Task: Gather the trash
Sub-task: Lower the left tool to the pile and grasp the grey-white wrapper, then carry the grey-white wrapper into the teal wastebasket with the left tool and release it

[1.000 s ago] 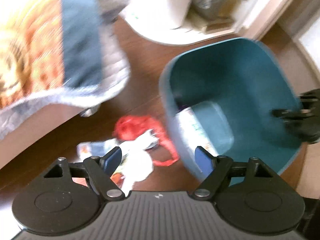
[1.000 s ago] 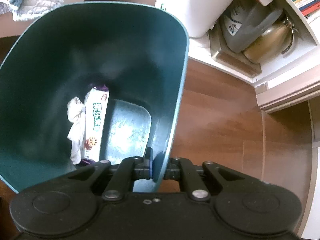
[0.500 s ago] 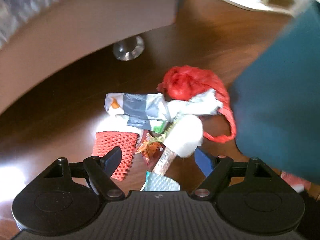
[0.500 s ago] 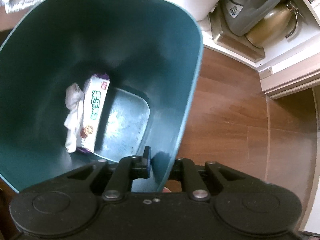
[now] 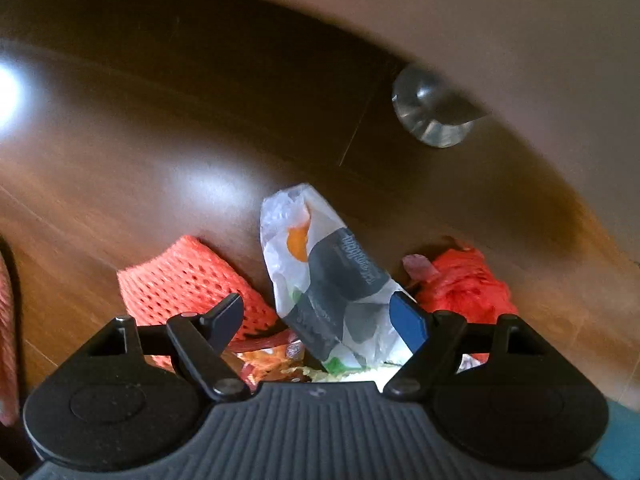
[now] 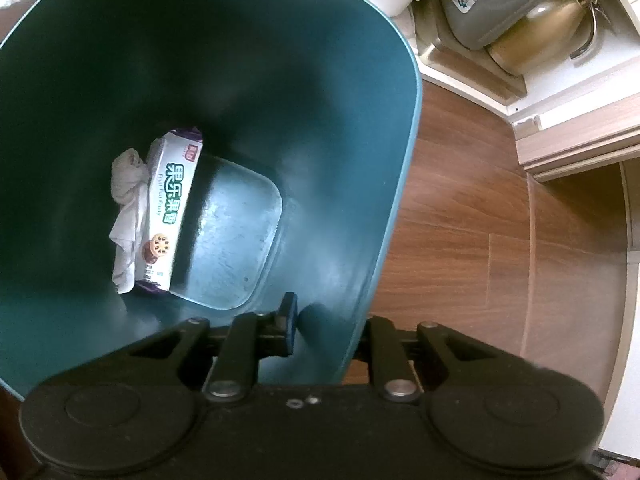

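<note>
Down near the wooden floor [image 5: 152, 168], the left gripper [image 5: 320, 316] has its jaws spread wide, and nothing is pressed between them. It points down at a small heap of trash. A crumpled plastic wrapper [image 5: 320, 276], white and grey with an orange spot, lies between the two fingers but they do not squeeze it. To the left of it is an orange foam net [image 5: 184, 280], and to the right a red mesh bag [image 5: 468, 284]. More small scraps are under the wrapper, near the tool, but they are too hidden to name. Farther away a shiny round furniture foot [image 5: 432, 112] stands on the floor under a beige edge.

The right gripper [image 6: 324, 324] sits over the near right rim of the teal bin [image 6: 404, 152]. Its jaws have just been opening, and the bin wall is between them; a small gap shows between the left pad and the wall, so the rim is no longer pinched. Inside the bin, on the left side of the bottom, a biscuit box [image 6: 168, 212] lies with a white crumpled tissue [image 6: 128, 204] touching its left side. On the far right a low white shelf [image 6: 540, 92] holds a grey jug and a metal kettle.
</note>
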Tool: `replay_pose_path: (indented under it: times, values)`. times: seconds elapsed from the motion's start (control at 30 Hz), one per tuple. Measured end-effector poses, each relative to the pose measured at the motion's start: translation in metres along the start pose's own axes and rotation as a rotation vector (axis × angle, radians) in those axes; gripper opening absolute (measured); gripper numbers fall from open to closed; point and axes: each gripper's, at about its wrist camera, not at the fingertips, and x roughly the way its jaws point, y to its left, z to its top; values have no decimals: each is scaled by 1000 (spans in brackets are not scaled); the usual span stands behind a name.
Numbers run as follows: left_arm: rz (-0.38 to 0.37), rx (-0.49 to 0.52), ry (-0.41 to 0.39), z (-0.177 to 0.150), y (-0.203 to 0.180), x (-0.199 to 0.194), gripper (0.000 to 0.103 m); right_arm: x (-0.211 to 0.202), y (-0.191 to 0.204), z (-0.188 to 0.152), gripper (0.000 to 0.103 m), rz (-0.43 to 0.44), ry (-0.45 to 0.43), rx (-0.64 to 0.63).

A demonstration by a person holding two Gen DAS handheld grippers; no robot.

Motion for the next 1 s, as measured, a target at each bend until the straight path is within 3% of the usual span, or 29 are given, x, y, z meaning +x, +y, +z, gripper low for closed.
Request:
replay_pose_path:
  times: [0.17, 0.2, 0.27, 0.33, 0.4, 0.47, 0.5, 0.73, 1.0]
  values:
    - [-7, 9, 29, 3, -6, 20, 78, 2, -1, 0, 18, -1, 7, -1]
    - [6, 25, 26, 3, -8, 21, 74, 3, -1, -1, 18, -1, 9, 0]
    - [8, 36, 31, 0, -11, 24, 60, 4, -1, 0, 19, -1, 12, -2]
    - [19, 37, 40, -1, -12, 26, 37, 5, -2, 0, 19, -1, 12, -1]
    - [21, 24, 45, -3, -11, 26, 32, 5, -2, 0, 19, -1, 12, 1]
    - [18, 8, 42, -4, -8, 23, 13, 5, -2, 0, 19, 0, 11, 2]
    - [29, 5, 46, -6, -6, 22, 10, 6, -2, 0, 19, 1, 11, 4]
    - [70, 86, 22, -15, -5, 0, 10, 5, -5, -1, 18, 9, -8, 20]
    - [76, 250, -2, -46, -15, -48, 10, 3, -9, -4, 17, 21, -26, 31]
